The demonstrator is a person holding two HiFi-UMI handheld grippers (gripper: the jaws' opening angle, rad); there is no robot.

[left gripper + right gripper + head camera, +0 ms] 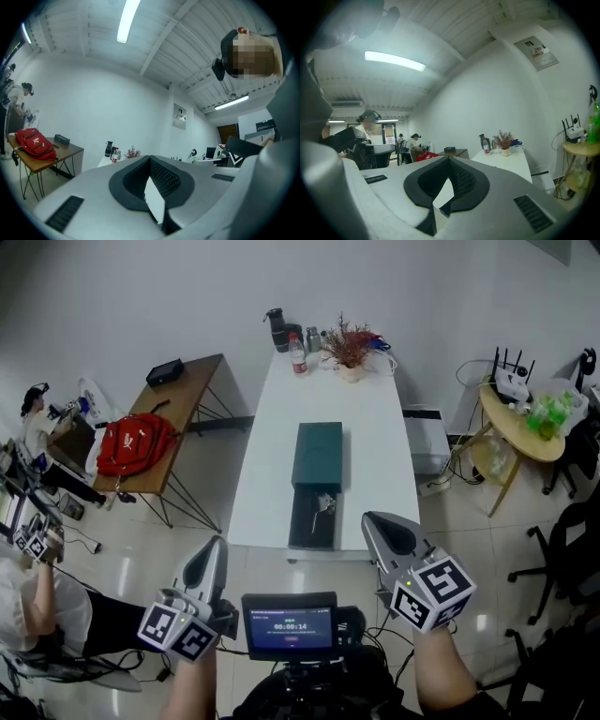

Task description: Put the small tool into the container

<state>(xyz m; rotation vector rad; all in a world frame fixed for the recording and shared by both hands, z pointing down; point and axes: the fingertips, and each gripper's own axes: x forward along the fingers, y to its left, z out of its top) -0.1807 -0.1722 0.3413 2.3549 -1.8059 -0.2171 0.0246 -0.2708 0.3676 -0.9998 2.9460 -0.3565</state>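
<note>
- Left gripper: jaws shut, empty.
- Right gripper: jaws shut, empty, nearer the tool.
- Small tool: just ahead-left of the right jaws, lengthwise away, on the container's near end.

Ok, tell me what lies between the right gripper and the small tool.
Nothing stands there: in the head view, only the edge of the dark tray and a bare strip of white table show between the right gripper and the small tool.

Smooth matt wht table, dk green matt container, shiny metal-look small tool, wood side table, red cloth bag
</note>
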